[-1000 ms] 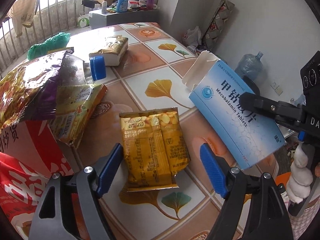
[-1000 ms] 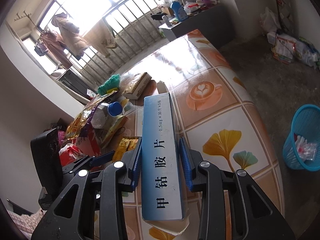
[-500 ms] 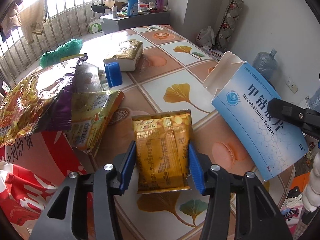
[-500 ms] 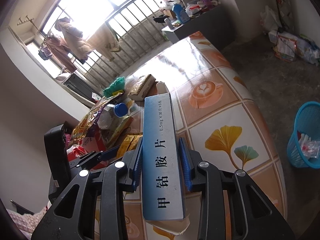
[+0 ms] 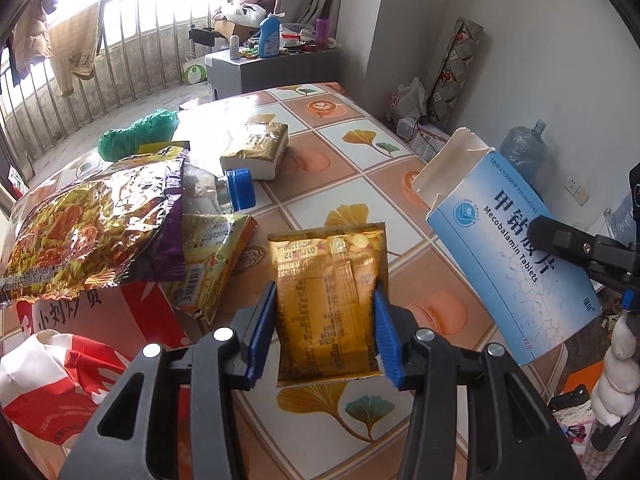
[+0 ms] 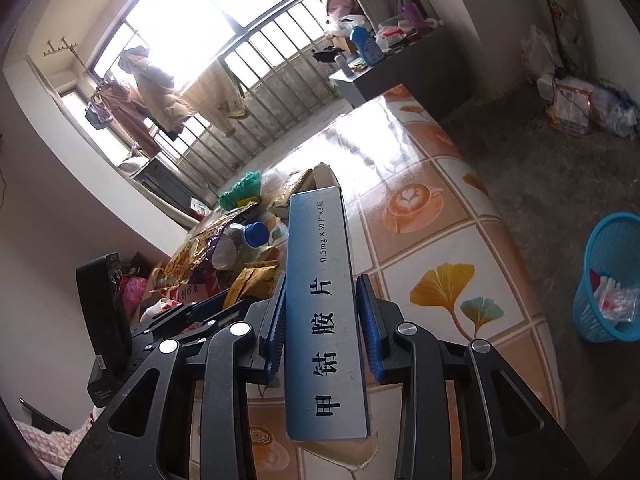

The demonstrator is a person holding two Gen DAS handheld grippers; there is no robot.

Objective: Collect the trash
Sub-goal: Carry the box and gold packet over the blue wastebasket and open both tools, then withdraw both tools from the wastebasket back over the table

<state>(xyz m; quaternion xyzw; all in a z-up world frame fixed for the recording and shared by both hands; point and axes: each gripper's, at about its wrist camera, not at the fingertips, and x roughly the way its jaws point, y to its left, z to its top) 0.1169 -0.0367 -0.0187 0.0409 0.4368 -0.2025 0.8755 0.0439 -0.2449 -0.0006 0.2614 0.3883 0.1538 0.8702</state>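
Observation:
My left gripper (image 5: 325,326) is shut on a yellow snack packet (image 5: 328,300) and holds it above the tiled table (image 5: 352,148). My right gripper (image 6: 322,322) is shut on a blue Mecobalamin tablet box (image 6: 322,304), held up over the table's right side; the box also shows in the left wrist view (image 5: 516,256), its flap open. A blue trash basket (image 6: 610,280) stands on the floor to the right of the table.
On the table's left lie a crumpled foil snack bag (image 5: 88,224), a yellow wrapper (image 5: 208,256), a plastic bottle with blue cap (image 5: 240,188), a gold-wrapped block (image 5: 256,148), a green bag (image 5: 136,136) and a red-white bag (image 5: 80,344). A grey cabinet (image 5: 256,68) stands behind.
My left gripper closed on the yellow packet and lifted it off the table. My right gripper kept hold of the blue box and rose slightly.

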